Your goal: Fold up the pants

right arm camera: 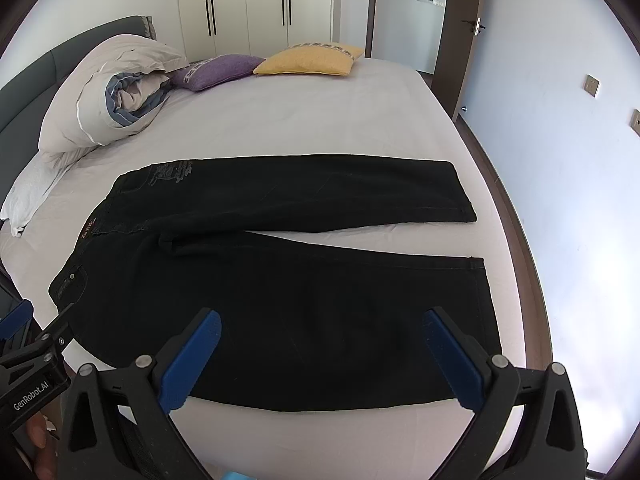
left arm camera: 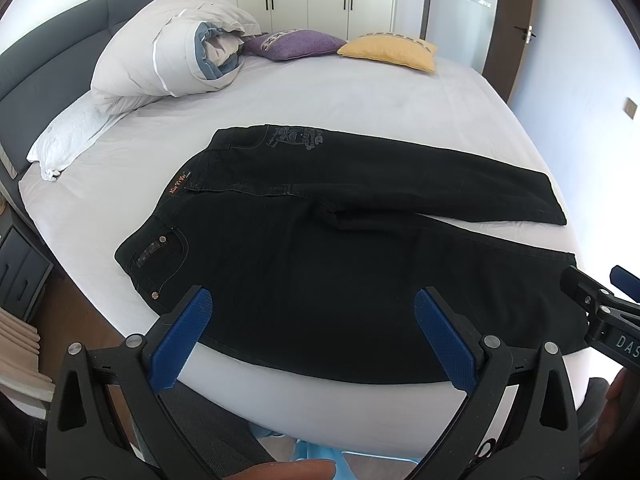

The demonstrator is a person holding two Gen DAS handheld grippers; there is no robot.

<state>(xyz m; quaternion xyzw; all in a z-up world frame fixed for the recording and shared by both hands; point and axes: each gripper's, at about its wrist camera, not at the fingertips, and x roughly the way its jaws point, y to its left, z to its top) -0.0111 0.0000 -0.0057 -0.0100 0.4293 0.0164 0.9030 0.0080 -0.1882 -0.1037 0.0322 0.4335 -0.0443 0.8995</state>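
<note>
Left gripper [left arm camera: 314, 336]: jaws spread wide, holding nothing, above the near trouser leg.
Right gripper [right arm camera: 320, 356]: likewise released, over the same leg.
Pants [right arm camera: 280, 300]: black, flat on the bed, legs apart, waist leftward.
Bed [right arm camera: 280, 120]: pale sheet, rolled duvet [right arm camera: 104, 96], purple cushion [right arm camera: 216, 70], yellow cushion [right arm camera: 308, 60].
Room: white wardrobe [right arm camera: 256, 0], brown door [right arm camera: 464, 32].

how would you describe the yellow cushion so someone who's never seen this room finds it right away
Start at the large bed with the white sheet and look to its far end, by the white wardrobe doors. There, the square mustard-yellow fabric cushion lies flat beside a purple cushion. It is the only yellow thing on the bed, nearest the doorway side.
</note>
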